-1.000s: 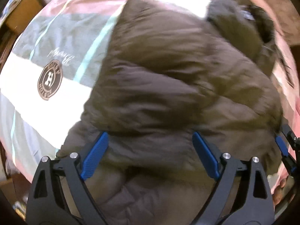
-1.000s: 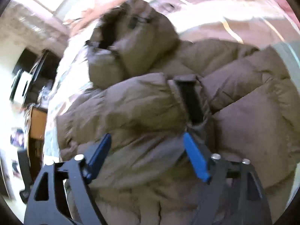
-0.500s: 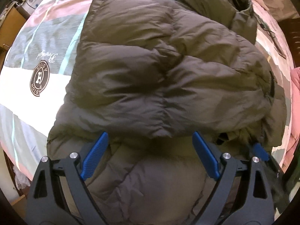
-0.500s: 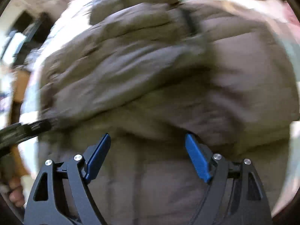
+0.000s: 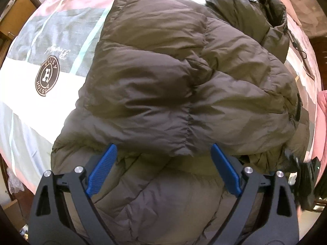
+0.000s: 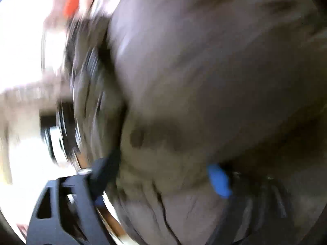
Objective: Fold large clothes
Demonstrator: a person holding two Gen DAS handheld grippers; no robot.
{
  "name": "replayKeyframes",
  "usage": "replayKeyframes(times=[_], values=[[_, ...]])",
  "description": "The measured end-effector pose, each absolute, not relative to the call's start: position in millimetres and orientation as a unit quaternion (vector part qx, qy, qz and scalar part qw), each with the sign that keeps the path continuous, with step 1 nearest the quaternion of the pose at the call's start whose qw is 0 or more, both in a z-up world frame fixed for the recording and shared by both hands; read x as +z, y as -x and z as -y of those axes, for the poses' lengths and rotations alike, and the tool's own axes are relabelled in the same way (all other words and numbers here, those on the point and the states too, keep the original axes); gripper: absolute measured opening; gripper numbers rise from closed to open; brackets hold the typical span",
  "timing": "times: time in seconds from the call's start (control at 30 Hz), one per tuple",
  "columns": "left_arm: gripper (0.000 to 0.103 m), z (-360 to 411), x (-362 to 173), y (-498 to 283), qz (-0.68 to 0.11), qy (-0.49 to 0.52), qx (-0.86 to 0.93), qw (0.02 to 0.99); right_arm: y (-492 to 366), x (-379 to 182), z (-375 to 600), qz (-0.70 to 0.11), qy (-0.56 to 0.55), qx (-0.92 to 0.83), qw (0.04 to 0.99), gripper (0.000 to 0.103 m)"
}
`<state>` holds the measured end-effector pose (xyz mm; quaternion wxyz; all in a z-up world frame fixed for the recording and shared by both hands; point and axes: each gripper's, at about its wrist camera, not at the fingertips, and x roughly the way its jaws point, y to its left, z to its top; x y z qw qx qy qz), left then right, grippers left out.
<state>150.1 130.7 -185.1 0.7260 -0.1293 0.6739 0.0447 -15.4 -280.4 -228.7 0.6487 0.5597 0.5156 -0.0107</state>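
A dark olive puffer jacket [image 5: 173, 85] lies on a bed, its upper part folded over the lower part, with the hood [image 5: 251, 10] at the far right. My left gripper [image 5: 163, 171] is open and empty, hovering just above the jacket's near half. The right wrist view is heavily blurred; the jacket [image 6: 204, 81] fills it. My right gripper [image 6: 161, 175] looks open, its blue pads spread wide close over the fabric. The right gripper also shows at the right edge of the left wrist view [image 5: 306, 175].
The bedspread [image 5: 61, 40] has grey, white and pink blocks and a round brown logo [image 5: 47, 75]. A pink cloth [image 5: 321, 112] lies at the right edge. Wooden furniture [image 5: 14, 14] stands beyond the bed at upper left.
My left gripper pulled back from the jacket, so more of it shows. My right gripper swung fast across the jacket, toward its hood side, and its view blurred.
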Motion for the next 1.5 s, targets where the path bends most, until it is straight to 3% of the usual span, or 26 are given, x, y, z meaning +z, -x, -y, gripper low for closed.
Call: replayKeyframes(times=[0.07,0.13,0.2,0.33,0.43,0.47,0.5,0.53,0.6,0.63,0.8,0.87,1.03,1.2,1.37,1.5], values=[[0.094,-129,-185,-152,-0.673,0.125,0.045,0.728,16,-236,296,-0.497,-0.584,-0.029,0.641,0.023],[0.094,-130,-187,-152,-0.675,0.124,0.047,0.725,12,-235,293,-0.495,-0.575,-0.021,0.651,0.011],[0.094,-133,-190,-152,-0.680,0.131,0.049,0.720,9,-218,275,-0.502,-0.529,-0.004,0.684,0.006],[0.094,-133,-193,-153,-0.679,0.137,0.046,0.720,4,-186,218,-0.548,-0.432,0.061,0.714,0.005],[0.094,-131,-193,-154,-0.677,0.133,0.047,0.722,5,-197,191,-0.598,-0.384,0.070,0.700,0.005],[0.094,-130,-193,-153,-0.678,0.133,0.048,0.721,5,-206,193,-0.605,-0.385,0.058,0.695,0.012],[0.094,-129,-194,-153,-0.679,0.134,0.048,0.720,3,-212,197,-0.612,-0.388,0.046,0.688,0.029],[0.094,-128,-195,-153,-0.680,0.135,0.047,0.719,4,-214,201,-0.616,-0.396,0.037,0.680,0.038],[0.094,-128,-194,-155,-0.678,0.135,0.045,0.721,2,-206,206,-0.617,-0.404,0.034,0.674,0.083],[0.094,-128,-194,-156,-0.677,0.134,0.045,0.722,3,-197,204,-0.616,-0.393,0.034,0.682,0.088],[0.094,-125,-190,-161,-0.667,0.140,0.052,0.730,6,-163,140,-0.648,-0.244,0.158,0.704,0.088],[0.094,-122,-191,-165,-0.663,0.145,0.052,0.732,8,-149,127,-0.625,-0.211,0.175,0.731,0.088],[0.096,-106,-199,-180,-0.651,0.111,0.054,0.749,-10,-134,182,-0.546,-0.261,0.073,0.793,0.088],[0.101,-87,-233,-190,-0.697,0.054,0.056,0.713,-14,-190,227,-0.614,-0.298,-0.011,0.731,0.088],[0.101,-88,-177,-168,-0.675,0.155,-0.008,0.721,-10,-134,229,-0.541,-0.352,0.061,0.761,0.088],[0.101,-81,-132,-148,-0.632,0.157,-0.041,0.758,-33,-88,229,-0.524,-0.291,0.062,0.798,0.088]])
